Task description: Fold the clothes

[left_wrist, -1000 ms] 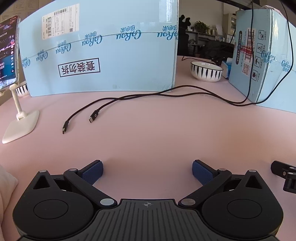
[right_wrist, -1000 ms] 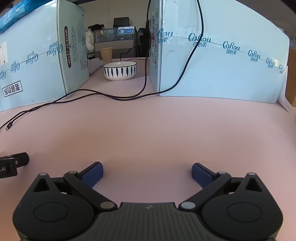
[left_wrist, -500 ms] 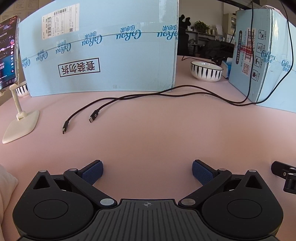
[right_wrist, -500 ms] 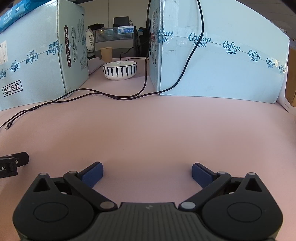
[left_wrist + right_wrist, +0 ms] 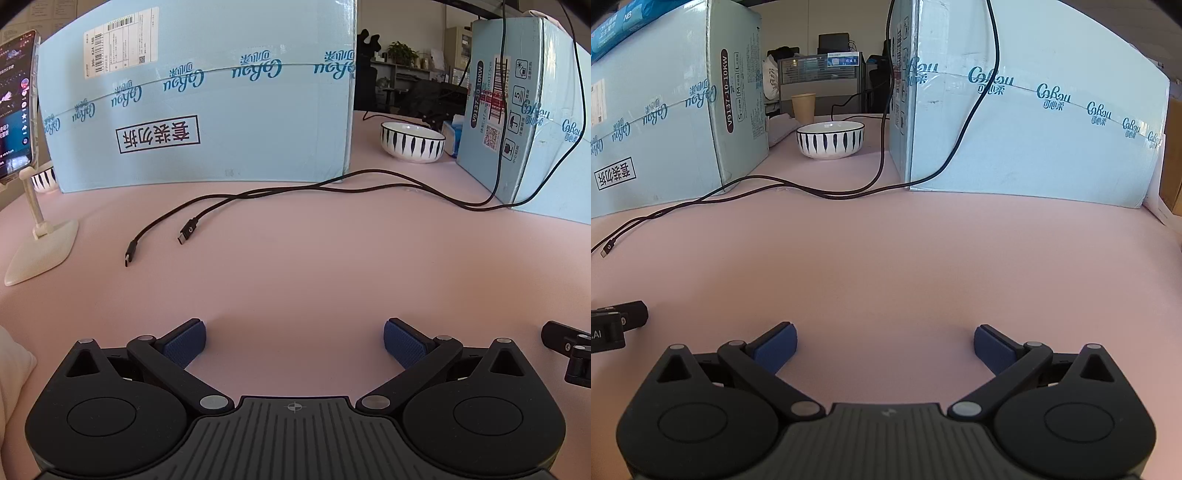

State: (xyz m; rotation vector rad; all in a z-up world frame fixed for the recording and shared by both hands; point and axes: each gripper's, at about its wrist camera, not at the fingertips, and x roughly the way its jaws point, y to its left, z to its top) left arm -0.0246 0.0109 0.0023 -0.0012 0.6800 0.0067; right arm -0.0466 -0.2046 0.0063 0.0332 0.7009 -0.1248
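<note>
My left gripper point(image 5: 294, 341) rests low over the pink table point(image 5: 295, 280), open, with nothing between its blue pads. My right gripper point(image 5: 885, 343) is likewise open and empty over the same pink surface point(image 5: 905, 266). A cream-coloured piece of cloth point(image 5: 11, 373) shows only as a corner at the left edge of the left wrist view; the rest of it is out of frame. Each gripper's black tip appears at the edge of the other's view, the right one point(image 5: 569, 345) and the left one point(image 5: 617, 325).
Light blue cartons point(image 5: 207, 107) point(image 5: 1027, 122) wall the back of the table. Two black USB cables point(image 5: 229, 206) trail across it. A striped white bowl point(image 5: 412, 141) sits between the cartons. A phone on a white stand point(image 5: 33, 206) is at the left.
</note>
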